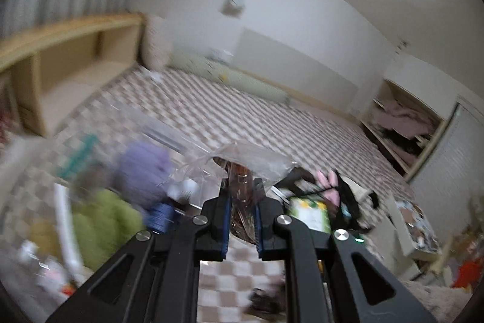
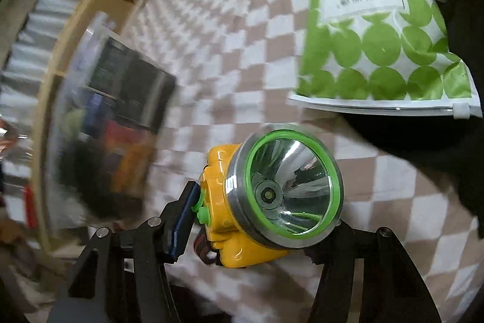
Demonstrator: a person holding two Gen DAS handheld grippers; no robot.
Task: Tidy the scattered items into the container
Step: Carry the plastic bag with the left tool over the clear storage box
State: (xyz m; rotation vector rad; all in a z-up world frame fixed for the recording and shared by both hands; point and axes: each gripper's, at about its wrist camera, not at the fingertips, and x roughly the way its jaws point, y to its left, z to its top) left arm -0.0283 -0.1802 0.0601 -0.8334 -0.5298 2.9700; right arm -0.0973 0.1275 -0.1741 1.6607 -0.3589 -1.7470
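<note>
My left gripper (image 1: 242,202) is shut on a clear plastic bag with brown contents (image 1: 242,171), held above the checkered mat. To its left stands a clear container (image 1: 99,202), blurred, with purple, green and blue items inside. My right gripper (image 2: 257,214) is shut on a yellow headlamp with a green-rimmed reflector (image 2: 272,192), lifted over the mat. The clear container (image 2: 106,126) shows at the left of the right wrist view. A green-dotted pouch (image 2: 378,29) lies on the mat ahead; it also shows in the left wrist view (image 1: 308,214).
Black clothing with pink pieces (image 1: 332,189) lies right of the pouch. A wooden shelf (image 1: 60,65) stands at the far left. A cluttered cabinet (image 1: 402,123) and boxes (image 1: 414,220) are at the right. The checkered mat (image 2: 230,35) covers the floor.
</note>
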